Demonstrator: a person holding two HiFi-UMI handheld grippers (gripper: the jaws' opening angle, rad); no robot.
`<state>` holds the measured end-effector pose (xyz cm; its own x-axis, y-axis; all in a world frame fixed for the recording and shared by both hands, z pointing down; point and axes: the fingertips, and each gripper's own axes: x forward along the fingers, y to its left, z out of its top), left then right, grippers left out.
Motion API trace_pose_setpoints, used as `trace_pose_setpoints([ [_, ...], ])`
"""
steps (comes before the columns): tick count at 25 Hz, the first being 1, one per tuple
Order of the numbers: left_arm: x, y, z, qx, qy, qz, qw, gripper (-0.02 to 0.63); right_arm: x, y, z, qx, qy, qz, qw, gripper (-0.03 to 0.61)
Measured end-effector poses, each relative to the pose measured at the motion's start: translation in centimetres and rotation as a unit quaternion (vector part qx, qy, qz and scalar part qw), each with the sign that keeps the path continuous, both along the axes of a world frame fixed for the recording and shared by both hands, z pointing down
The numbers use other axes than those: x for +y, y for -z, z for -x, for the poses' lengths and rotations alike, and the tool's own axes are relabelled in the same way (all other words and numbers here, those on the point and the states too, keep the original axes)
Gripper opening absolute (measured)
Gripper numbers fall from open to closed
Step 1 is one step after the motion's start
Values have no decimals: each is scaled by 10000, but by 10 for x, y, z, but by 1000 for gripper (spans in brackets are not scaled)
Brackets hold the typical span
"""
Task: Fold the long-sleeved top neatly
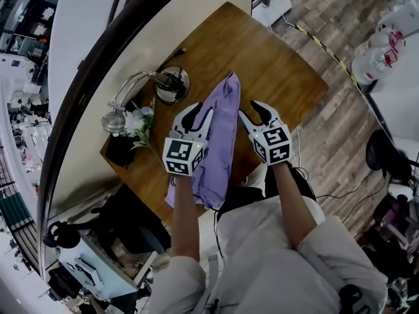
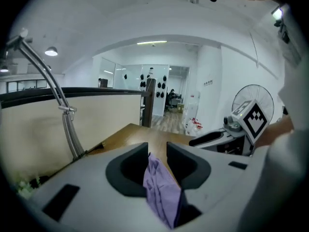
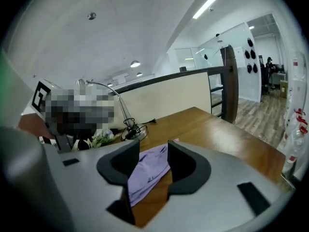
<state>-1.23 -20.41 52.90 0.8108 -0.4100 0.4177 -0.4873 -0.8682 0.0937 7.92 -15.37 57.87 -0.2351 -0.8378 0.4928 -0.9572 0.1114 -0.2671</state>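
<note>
A purple long-sleeved top [image 1: 222, 133] lies bunched in a long narrow strip down the middle of the wooden table [image 1: 281, 64], its near end hanging over the front edge. My left gripper [image 1: 200, 113] hovers over the strip's left side with its jaws apart. In the left gripper view the top [image 2: 159, 187] shows through the gap of the left gripper [image 2: 157, 149]; no pad presses on it. My right gripper [image 1: 251, 110] is just right of the strip, also open. In the right gripper view the top [image 3: 147, 170] and bare wood show under the right gripper [image 3: 153, 146].
A desk lamp [image 1: 171, 84] with a round base stands at the table's left, next to a small pot of flowers [image 1: 134, 123]. A curved partition wall runs behind the table. Bottles [image 1: 380, 51] stand on the floor at the far right. The person's body is against the table's near edge.
</note>
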Motion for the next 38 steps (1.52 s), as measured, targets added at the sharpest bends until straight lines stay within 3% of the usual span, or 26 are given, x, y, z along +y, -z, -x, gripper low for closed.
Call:
trace_pose_setpoints([
  [8,-18,-84,-8,-947,-17,609,9936,130,-38,-50,-5,-248,516,511,9970,178],
  [13,-26,-122,-10,-945,428,1117,9883,130,-60,-80,-8,-429,680,767,9938,175],
  [19,-28,-164,-12,-1726,360,1088,9783,130,-78,-105,-7,-490,896,978,9900,172],
  [28,-32,-194,-3,-2306,431,1214,9645,130,-88,-126,-8,-749,983,1276,9841,169],
  [33,-26,-208,-10,-2781,228,1253,9521,126,-86,-140,-10,-913,968,1581,9784,108],
  [38,-24,-215,-13,-2756,213,1419,9505,94,-81,-147,-6,-886,1122,1585,9770,45],
])
